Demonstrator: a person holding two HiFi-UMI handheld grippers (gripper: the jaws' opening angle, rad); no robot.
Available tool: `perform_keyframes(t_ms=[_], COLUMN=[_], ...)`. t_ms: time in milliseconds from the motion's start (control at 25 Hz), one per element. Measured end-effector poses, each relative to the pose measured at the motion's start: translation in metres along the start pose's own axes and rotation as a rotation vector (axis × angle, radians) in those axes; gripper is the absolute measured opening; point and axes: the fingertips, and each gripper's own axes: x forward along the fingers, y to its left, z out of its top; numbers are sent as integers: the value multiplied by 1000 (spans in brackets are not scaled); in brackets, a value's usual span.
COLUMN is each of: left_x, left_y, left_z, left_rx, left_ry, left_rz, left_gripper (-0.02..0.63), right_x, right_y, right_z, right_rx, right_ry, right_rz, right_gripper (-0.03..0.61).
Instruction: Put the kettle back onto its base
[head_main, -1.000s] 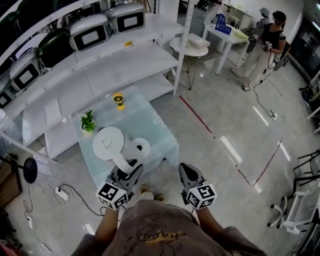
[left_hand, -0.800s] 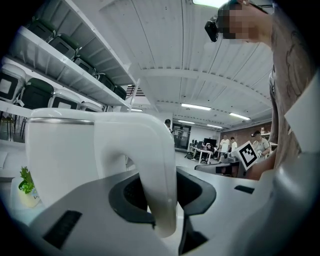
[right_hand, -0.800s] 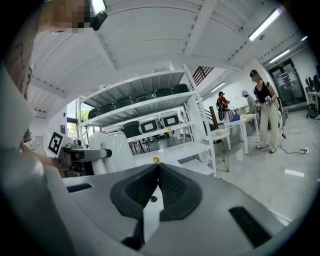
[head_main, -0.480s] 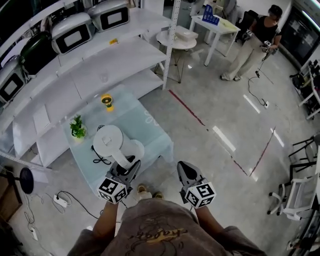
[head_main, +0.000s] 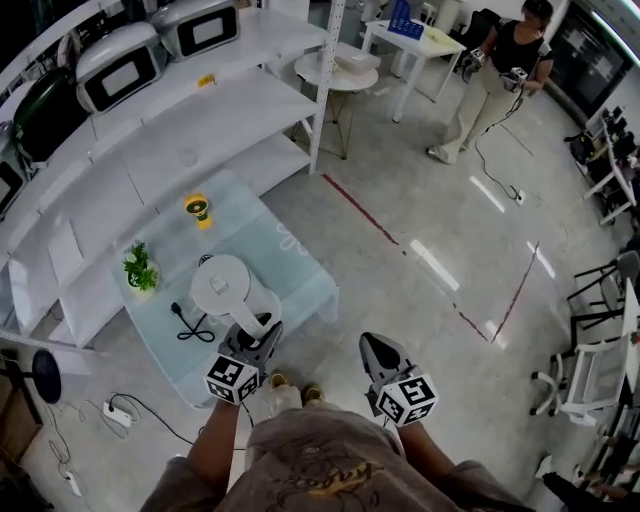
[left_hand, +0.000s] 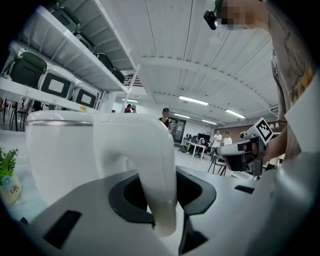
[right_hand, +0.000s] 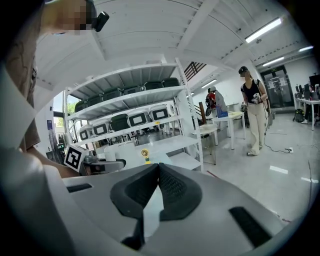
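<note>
My left gripper (head_main: 260, 335) is clamped on the kettle (head_main: 222, 287) by its handle (left_hand: 155, 190), at the table's (head_main: 300, 275) near side. My right gripper (head_main: 376, 350) is closed and empty. I cannot make out the base beneath, so an off-centre landing could tip the kettle.

I'm seeing the kettle (head_main: 224, 288) gleaming as smooth, glossy white plastic, its handle sitting in the matt dark-lined jaws of the left gripper (head_main: 262, 332), with grey matt plastic around them. The bench (head_main: 292, 264) is looking like pale frosted glass; the floor (head_main: 420, 180) is shining, polished and reflecting lights.
</note>
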Motion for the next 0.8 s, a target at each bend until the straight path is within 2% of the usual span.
perform_keyframes(t_ms=[560, 800], left_x=[27, 33], left_y=[30, 27], left_z=[-28, -35], left_rx=[6, 24], left_ry=[24, 33], left_rz=[-6, -24], left_gripper=[126, 126], right_x=[7, 8], right_y=[-8, -8], right_z=[-14, -15], right_rx=[-8, -18], right_ry=[65, 83], right_rz=[-54, -58], right_gripper=[0, 0])
